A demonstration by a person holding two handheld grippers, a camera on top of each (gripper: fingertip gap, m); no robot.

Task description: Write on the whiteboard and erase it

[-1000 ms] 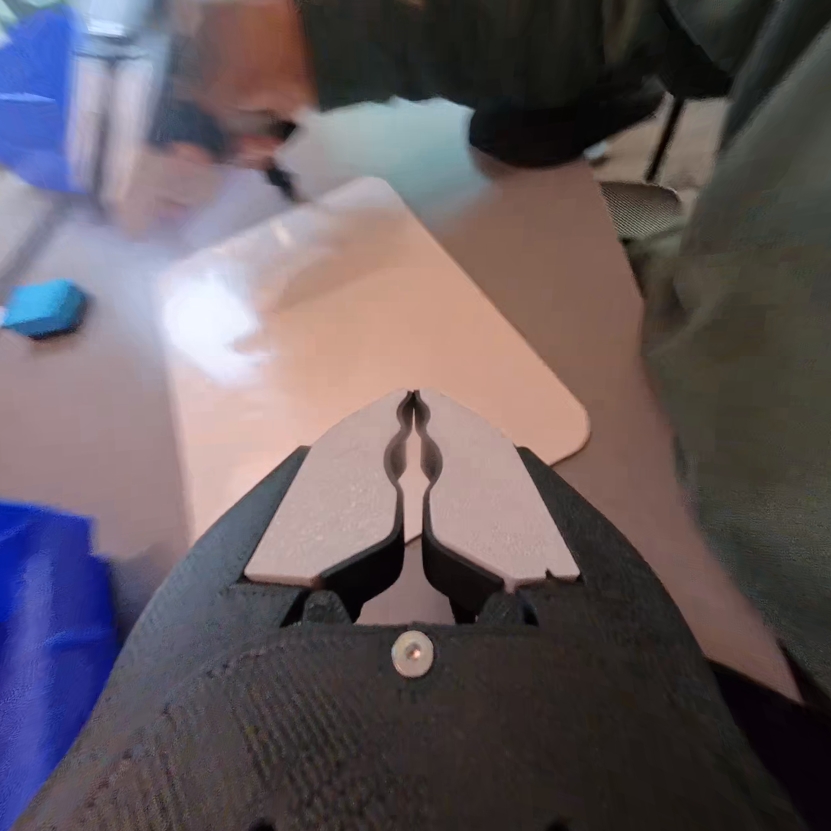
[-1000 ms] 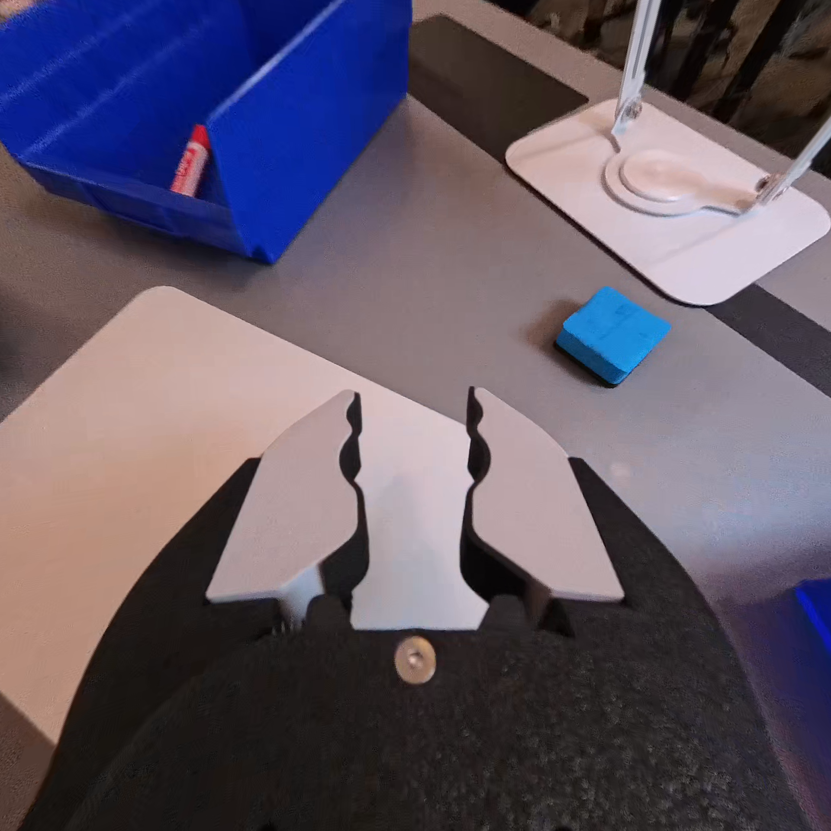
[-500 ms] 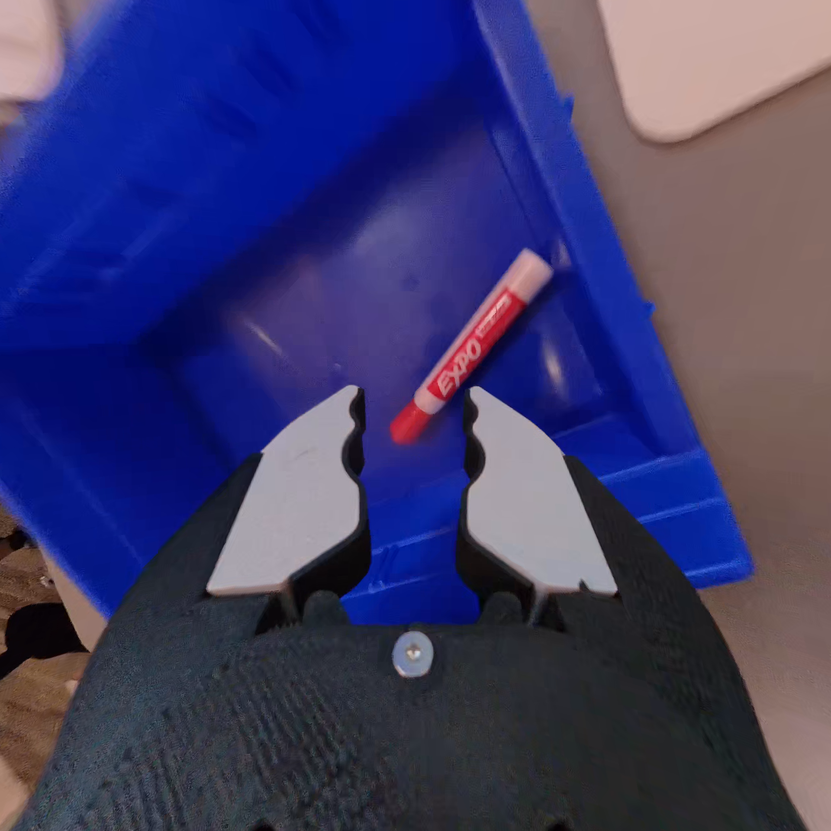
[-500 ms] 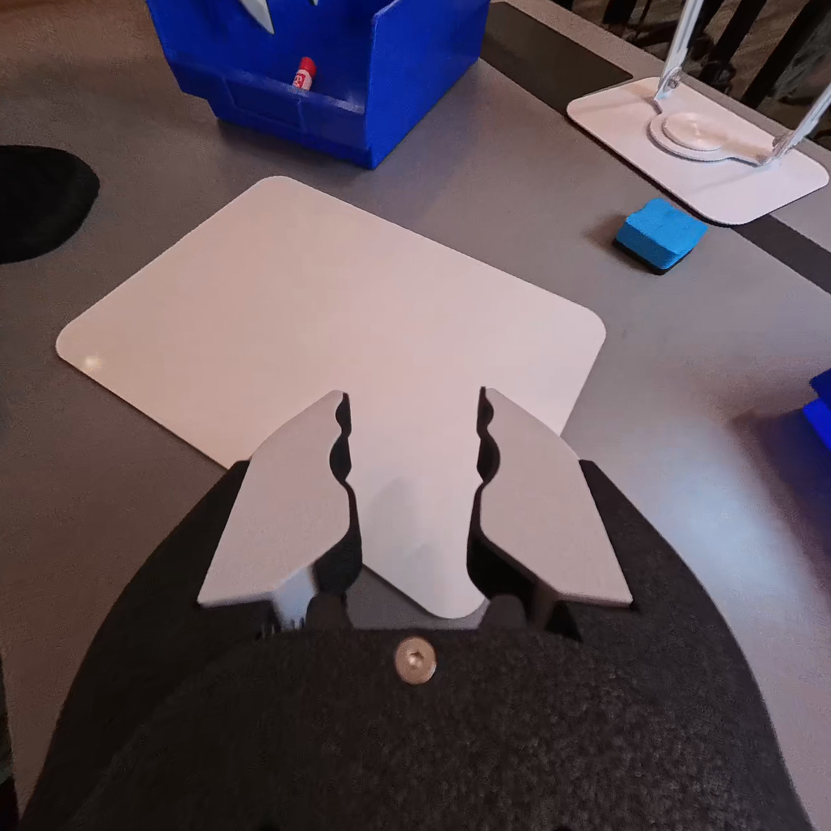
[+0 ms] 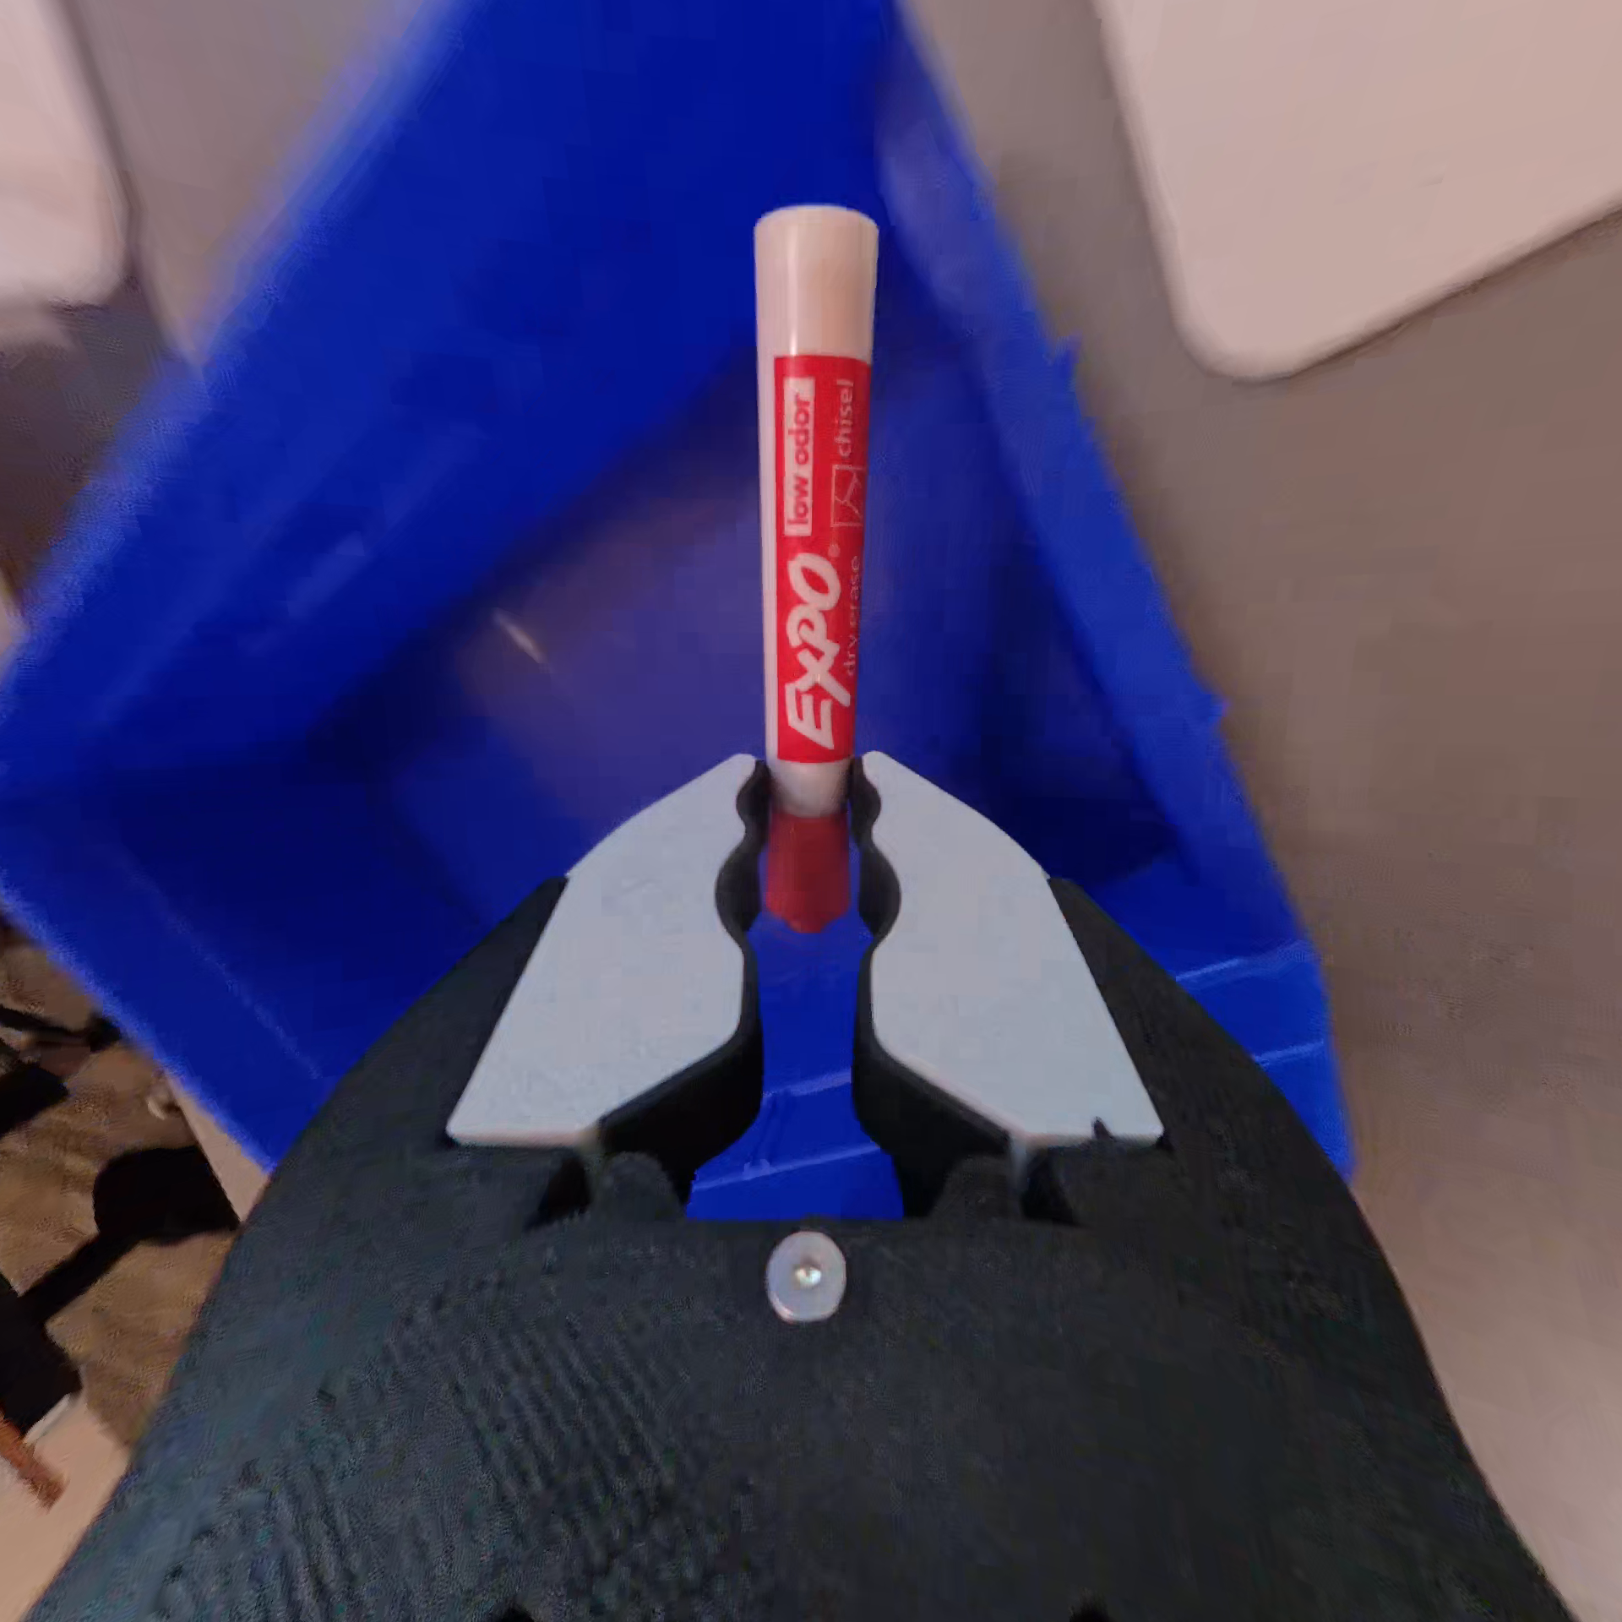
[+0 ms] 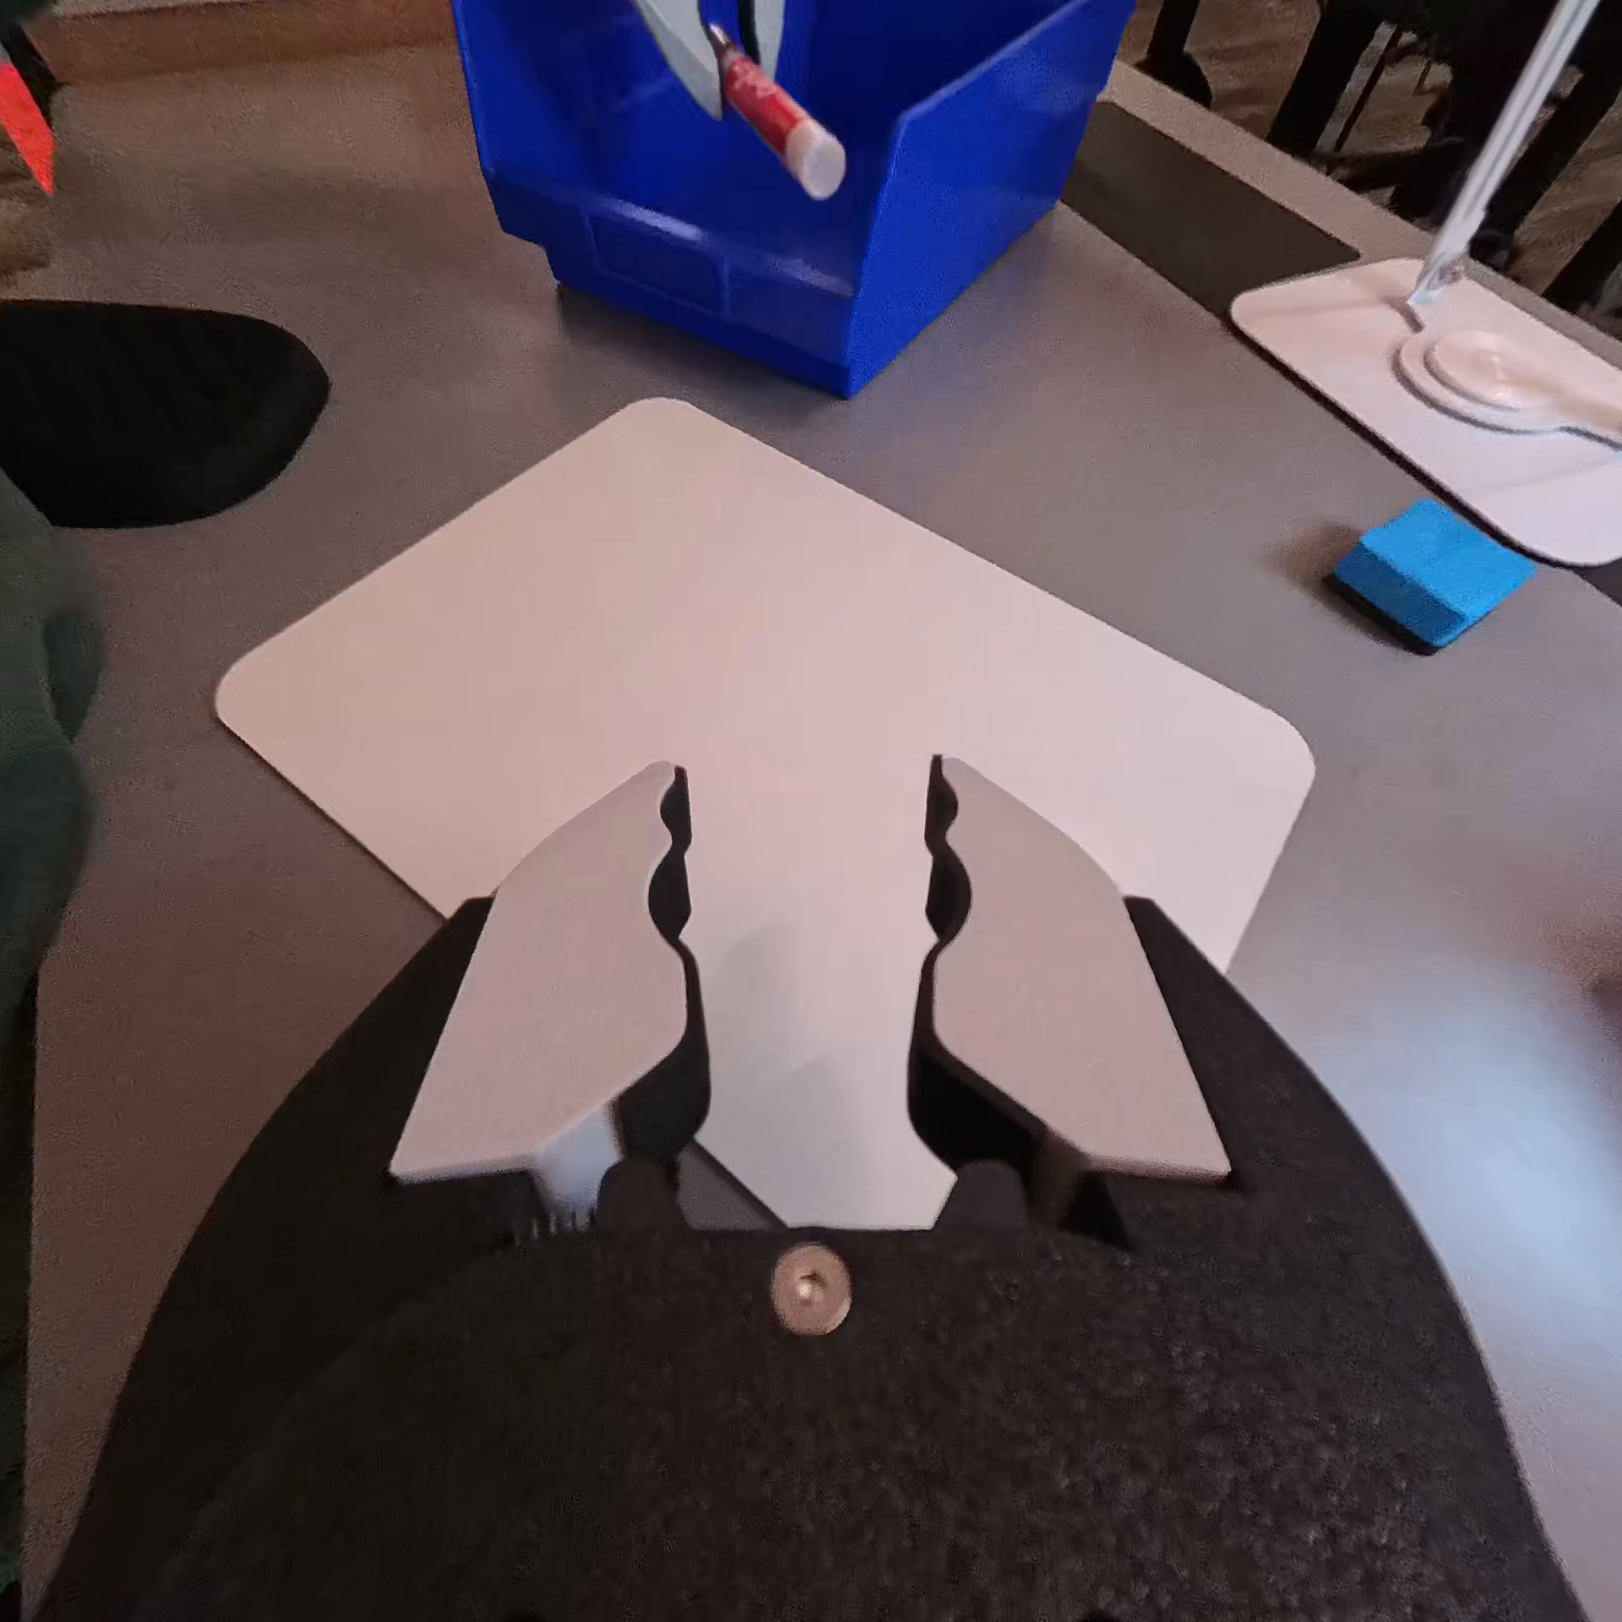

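a: while the marker (image 5: 814,527) is clamped at its red cap end by the left gripper (image 5: 809,777), with both fingertips pressed against it, what could be lost here?

b: the grip itself. only the cap end is pinched, so the long body sticks out over the blue bin (image 5: 369,614), and the cap could be pulled off or the pen swung loose when it is carried.

a: and the cap is still on?

b: yes, so nothing can be written until it is removed. the right gripper (image 6: 807,772) is held wide open and bare above the whiteboard (image 6: 702,614), which lies flat and unmarked on the grey table (image 6: 1097,421).

a: the eraser (image 6: 1439,570)?

b: it is left well to the right, just beside a white lamp base (image 6: 1369,386); it could be knocked during the reach.
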